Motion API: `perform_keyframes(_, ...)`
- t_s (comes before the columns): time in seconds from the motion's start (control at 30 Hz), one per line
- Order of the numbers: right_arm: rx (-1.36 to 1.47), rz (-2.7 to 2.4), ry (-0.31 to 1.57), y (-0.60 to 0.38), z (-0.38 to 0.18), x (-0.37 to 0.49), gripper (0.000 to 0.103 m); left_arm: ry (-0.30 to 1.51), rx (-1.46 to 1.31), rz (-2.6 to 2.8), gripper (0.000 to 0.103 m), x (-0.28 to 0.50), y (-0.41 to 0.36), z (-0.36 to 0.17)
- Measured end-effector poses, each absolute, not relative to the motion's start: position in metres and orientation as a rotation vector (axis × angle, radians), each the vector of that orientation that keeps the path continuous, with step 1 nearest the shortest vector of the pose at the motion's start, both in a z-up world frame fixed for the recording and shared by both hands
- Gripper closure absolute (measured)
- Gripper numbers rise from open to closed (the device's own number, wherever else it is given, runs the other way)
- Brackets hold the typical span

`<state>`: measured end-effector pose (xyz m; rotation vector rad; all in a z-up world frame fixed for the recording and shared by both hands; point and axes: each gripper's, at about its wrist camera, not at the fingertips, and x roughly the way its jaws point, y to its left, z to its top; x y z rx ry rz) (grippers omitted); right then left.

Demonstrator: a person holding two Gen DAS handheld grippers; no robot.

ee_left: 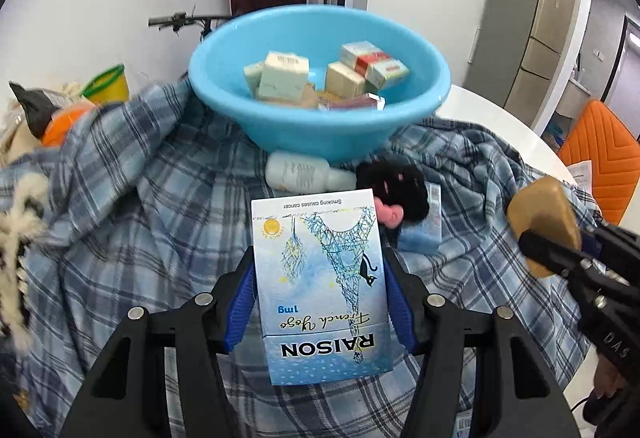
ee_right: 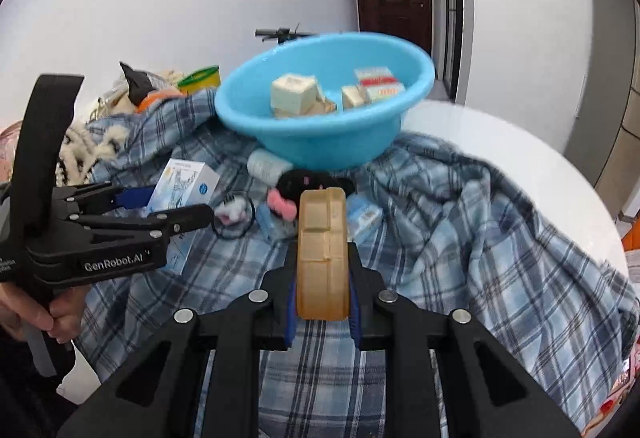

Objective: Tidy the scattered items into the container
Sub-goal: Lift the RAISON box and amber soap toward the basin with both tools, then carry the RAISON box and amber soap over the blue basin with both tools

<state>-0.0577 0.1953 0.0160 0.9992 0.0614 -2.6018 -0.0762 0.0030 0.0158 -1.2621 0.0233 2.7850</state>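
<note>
The basin's far rim is blurring in both views, and the printing on the small boxes lying inside it is too soft to read. A white bottle is lying against the basin's foot with its label illegible, and a black plush with a pink bit is hiding most of a pale blue box beside it. At the left edge a heap of cord, a dark bag and a yellow cup is partly cut off.

The left gripper is clamping a light blue pack between its blue pads, holding it above the plaid cloth short of the basin. Upside down on the pack are "RAISON", "French Yogo", "1mg" and "Smoking causes cancer". The gripper's side is showing "GenRobot.AI".

The right gripper is clamping a tan ribbed block, unmarked, also held above the cloth near the basin.
</note>
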Motion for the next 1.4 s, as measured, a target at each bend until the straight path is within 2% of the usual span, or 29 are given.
perform_keyframes(0.2, 0.804, -2.693, 0.04, 0.202, 0.067, -0.046, 0.085, 0.066, -1.089, 2.895, 0.043, -0.063, -0.002, 0.069)
perform_keyframes(0.37, 0.625, -2.75, 0.048, 0.203, 0.1, -0.02, 0.085, 0.033, -0.869, 2.977, 0.043, -0.029, -0.006, 0.112)
perform_keyframes(0.57, 0.536, -2.762, 0.075, 0.197, 0.115, -0.007, 0.085, 0.081, -0.814, 3.0, 0.043, -0.025, -0.004, 0.123)
perform_keyframes(0.77, 0.507, -2.78, 0.078, 0.199, 0.133, -0.026, 0.085, 0.123, -0.773, 3.043, 0.043, -0.049, -0.006, 0.139)
perform_keyframes(1.03, 0.497, -2.79, 0.102, 0.198, 0.19, -0.092, 0.085, 0.026, -0.721, 2.979, 0.043, -0.117, -0.013, 0.199)
perform_keyframes(1.23, 0.631, -2.76, 0.086, 0.186, 0.216, -0.161, 0.085, -0.012, -0.786, 3.018, 0.043, -0.181, -0.019, 0.233)
perform_keyframes(1.4, 0.746, -2.722, 0.046, 0.187, 0.214, -0.194, 0.085, 0.006, -0.857, 2.995, 0.043, -0.207, -0.024, 0.234)
